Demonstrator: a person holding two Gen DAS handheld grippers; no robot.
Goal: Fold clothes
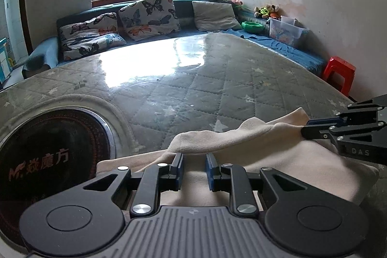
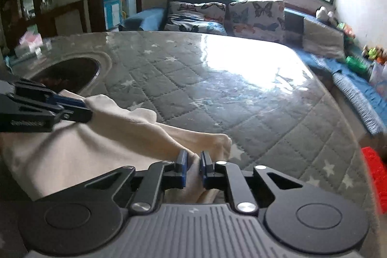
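Observation:
A cream fleece garment (image 1: pixel 278 154) lies on the quilted table top, its far edge folded over toward me. My left gripper (image 1: pixel 194 157) sits at the garment's near left edge, its jaws a small gap apart with cloth between them. My right gripper (image 1: pixel 305 127) shows from the side at the garment's right end, its jaws close on the folded edge. In the right wrist view the garment (image 2: pixel 79 149) spreads to the left; my right gripper (image 2: pixel 193 157) has cloth between its narrow jaws, and my left gripper (image 2: pixel 88 110) pinches the raised fold.
The table (image 1: pixel 193 79) has a grey star-quilted cover under glossy plastic. A round black cooktop (image 1: pixel 55 154) is set into it at the left. A sofa with butterfly cushions (image 1: pixel 150 13) lines the far wall. A red stool (image 1: pixel 339 73) stands at the right.

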